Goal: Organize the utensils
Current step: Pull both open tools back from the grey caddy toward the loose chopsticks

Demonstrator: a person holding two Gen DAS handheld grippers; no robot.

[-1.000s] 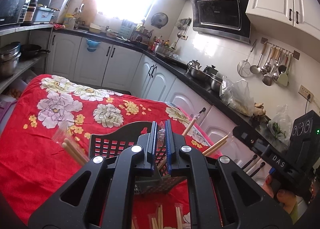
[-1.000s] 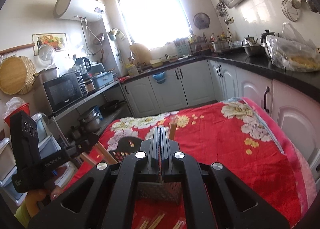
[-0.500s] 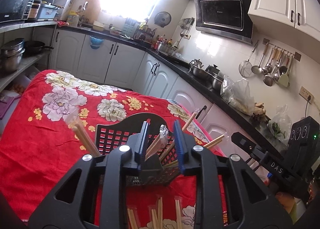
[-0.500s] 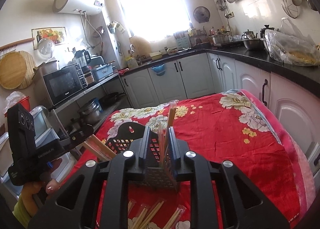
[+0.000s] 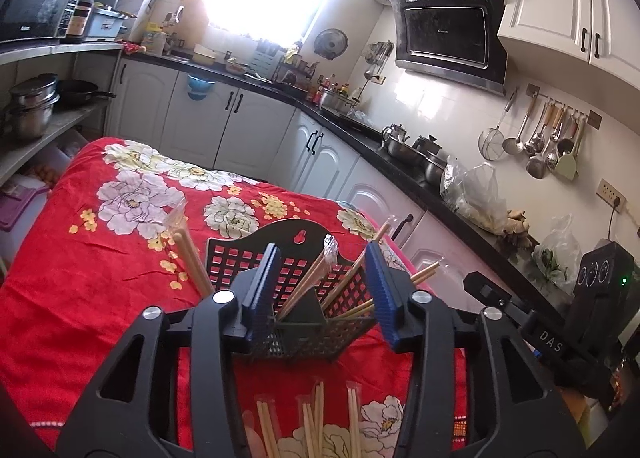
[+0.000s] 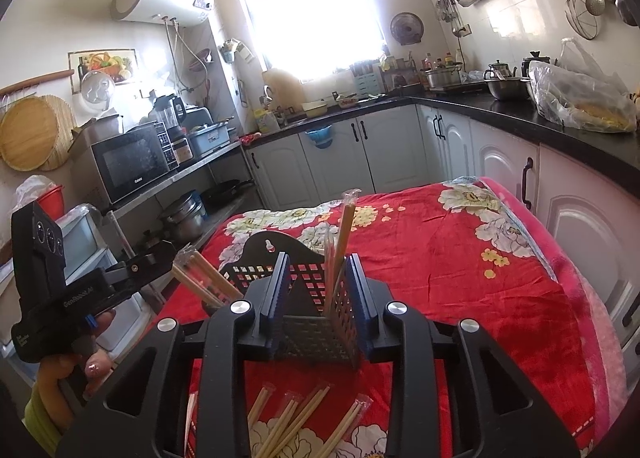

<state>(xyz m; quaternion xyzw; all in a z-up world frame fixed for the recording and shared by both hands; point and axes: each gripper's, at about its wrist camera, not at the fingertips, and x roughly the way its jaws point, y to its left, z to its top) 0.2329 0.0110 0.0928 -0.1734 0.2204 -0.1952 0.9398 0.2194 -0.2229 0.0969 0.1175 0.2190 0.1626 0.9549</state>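
Both claws stand wide and hold nothing: the left gripper and the right gripper each face the black lattice utensil basket from close by. Wrapped chopsticks lean upright in its compartments. More wrapped chopsticks lie loose on the red floral tablecloth just before the basket.

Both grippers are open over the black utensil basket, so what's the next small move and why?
Probably lower the right gripper toward the wrapped chopsticks lying on the red floral cloth in front of the black basket. Both it and the left gripper are open and hold nothing, several pairs already stand in the basket, and loose pairs remain just below the fingers.
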